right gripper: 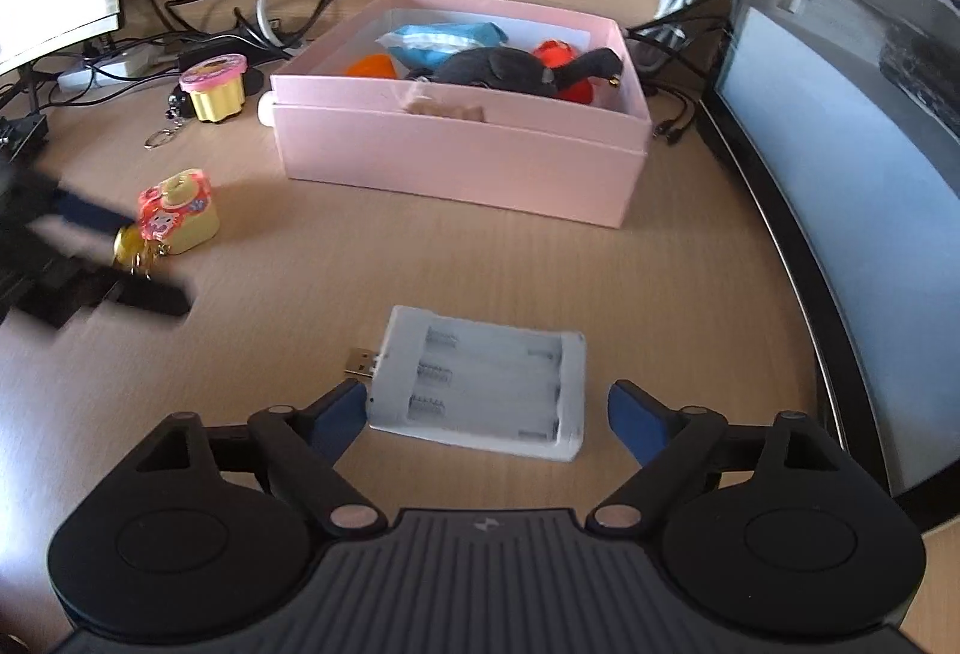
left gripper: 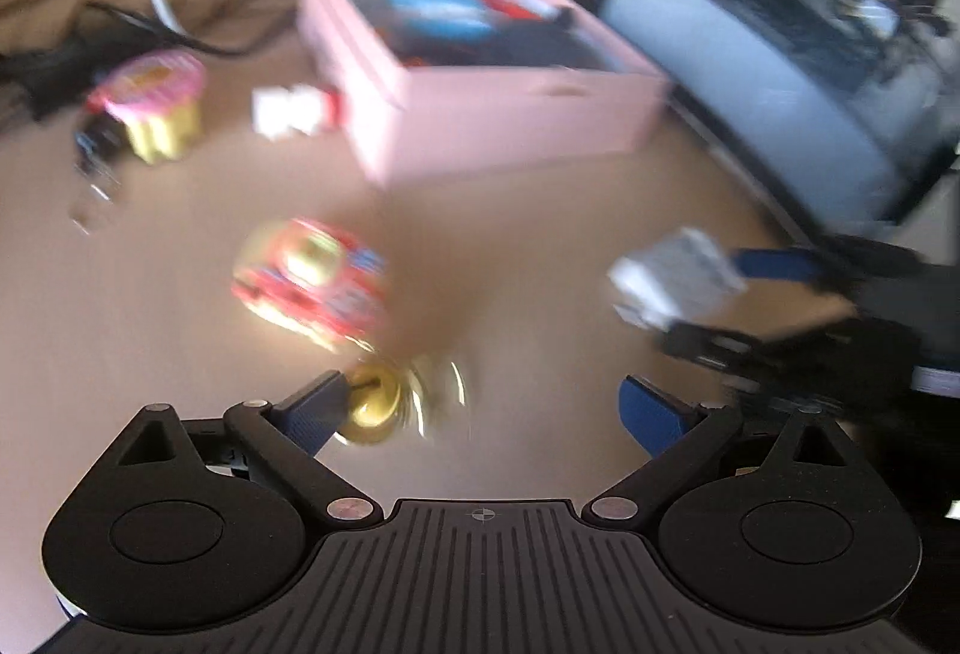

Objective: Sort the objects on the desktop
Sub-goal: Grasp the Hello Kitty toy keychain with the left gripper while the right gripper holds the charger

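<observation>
Right gripper (right gripper: pixel 487 408): jaws spread around white battery charger (right gripper: pixel 480 384), in front of pink box (right gripper: pixel 462 156).
Left gripper (left gripper: pixel 480 402): spread, gold trinket (left gripper: pixel 375 402) at one finger.

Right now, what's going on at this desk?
A person is sorting desk clutter into the pink box, using tongs in each hand. The right tongs are open around a white battery charger lying on the desk. The left tongs are open by a gold trinket near a red and yellow toy. The box already holds soft toys.
</observation>
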`<move>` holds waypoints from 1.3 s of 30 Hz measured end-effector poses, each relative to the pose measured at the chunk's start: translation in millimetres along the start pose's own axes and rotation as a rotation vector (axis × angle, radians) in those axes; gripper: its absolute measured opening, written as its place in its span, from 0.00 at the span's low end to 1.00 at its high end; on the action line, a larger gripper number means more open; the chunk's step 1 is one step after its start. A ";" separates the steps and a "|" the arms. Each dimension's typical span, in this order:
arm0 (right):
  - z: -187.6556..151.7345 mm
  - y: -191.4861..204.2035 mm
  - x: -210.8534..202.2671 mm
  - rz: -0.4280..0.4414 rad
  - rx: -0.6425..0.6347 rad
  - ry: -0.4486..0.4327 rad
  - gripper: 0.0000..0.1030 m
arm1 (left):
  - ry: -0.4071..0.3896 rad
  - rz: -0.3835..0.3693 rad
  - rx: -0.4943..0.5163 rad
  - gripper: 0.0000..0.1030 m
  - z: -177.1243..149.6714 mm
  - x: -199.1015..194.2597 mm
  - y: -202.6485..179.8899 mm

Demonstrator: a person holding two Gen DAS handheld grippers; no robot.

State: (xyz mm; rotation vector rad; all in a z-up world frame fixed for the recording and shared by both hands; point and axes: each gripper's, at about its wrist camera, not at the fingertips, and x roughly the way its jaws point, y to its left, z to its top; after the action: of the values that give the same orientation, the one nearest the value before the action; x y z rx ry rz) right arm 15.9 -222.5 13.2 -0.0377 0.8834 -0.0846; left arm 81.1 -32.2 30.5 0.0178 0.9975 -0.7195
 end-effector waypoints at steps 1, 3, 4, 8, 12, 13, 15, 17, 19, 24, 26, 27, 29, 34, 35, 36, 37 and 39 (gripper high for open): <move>-1.1 -0.8 0.7 0.002 0.003 0.000 0.88 | 0.003 -0.024 -0.004 0.97 -3.3 -1.5 -4.4; -1.8 -1.3 0.6 0.006 0.003 -0.001 0.89 | -0.012 -0.018 -0.002 0.97 -6.0 -6.0 -12.5; -1.8 -0.8 0.3 0.008 0.002 -0.002 0.89 | -0.036 0.034 0.010 0.97 -5.8 -8.5 -15.2; -0.7 1.0 1.2 0.021 -0.007 -0.005 0.91 | -0.158 0.257 0.102 0.97 5.6 -11.7 -15.7; -0.7 3.3 3.9 0.043 -0.013 -0.001 0.95 | -0.126 0.313 0.111 0.97 22.1 6.6 -1.1; -0.5 4.0 4.0 0.047 -0.015 -0.002 0.95 | -0.115 0.325 0.098 0.97 25.5 12.9 2.0; -0.5 5.5 3.5 0.053 -0.020 -0.004 0.96 | -0.100 0.331 0.068 0.96 29.7 19.3 6.0; -0.5 5.4 3.1 0.056 -0.018 -0.006 0.96 | -0.088 0.330 0.054 0.86 30.5 23.4 5.8; -0.5 4.0 3.9 0.058 -0.010 -0.004 0.97 | -0.071 0.346 0.060 0.77 29.6 25.8 4.8; -0.3 6.1 4.5 0.059 -0.010 -0.006 0.97 | -0.070 0.381 0.001 0.61 20.0 9.8 8.5; -0.1 6.4 4.8 0.061 -0.012 -0.007 0.97 | -0.059 0.401 -0.040 0.61 8.5 1.3 9.9; -0.1 6.8 5.2 0.060 -0.014 -0.008 0.97 | -0.057 0.406 -0.047 0.61 2.4 -3.2 8.4; 0.0 7.4 6.0 0.061 -0.014 -0.009 0.99 | -0.054 0.394 -0.066 0.62 -11.5 -14.1 5.8; 2.3 7.7 10.8 0.071 -0.006 -0.017 1.00 | -0.062 0.364 -0.090 0.77 -32.1 -28.2 4.8; 2.8 6.3 12.1 0.076 0.006 -0.016 1.00 | -0.066 0.365 -0.089 0.79 -33.4 -28.5 5.2; 3.2 4.6 13.3 0.085 0.018 -0.012 1.00 | -0.069 0.367 -0.082 0.80 -33.5 -27.6 4.7; 3.2 3.4 13.4 0.090 0.024 -0.015 0.99 | -0.072 0.367 -0.072 0.81 -33.3 -26.7 4.4; 3.2 2.4 11.9 0.089 0.012 -0.022 0.94 | -0.083 0.375 -0.045 0.82 -31.3 -23.2 3.8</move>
State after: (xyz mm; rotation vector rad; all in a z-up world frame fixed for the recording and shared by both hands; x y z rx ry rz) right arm 26.0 -221.1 6.0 0.0116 0.8613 -0.0065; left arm 51.7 -6.4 29.7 0.1315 0.8979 -0.3516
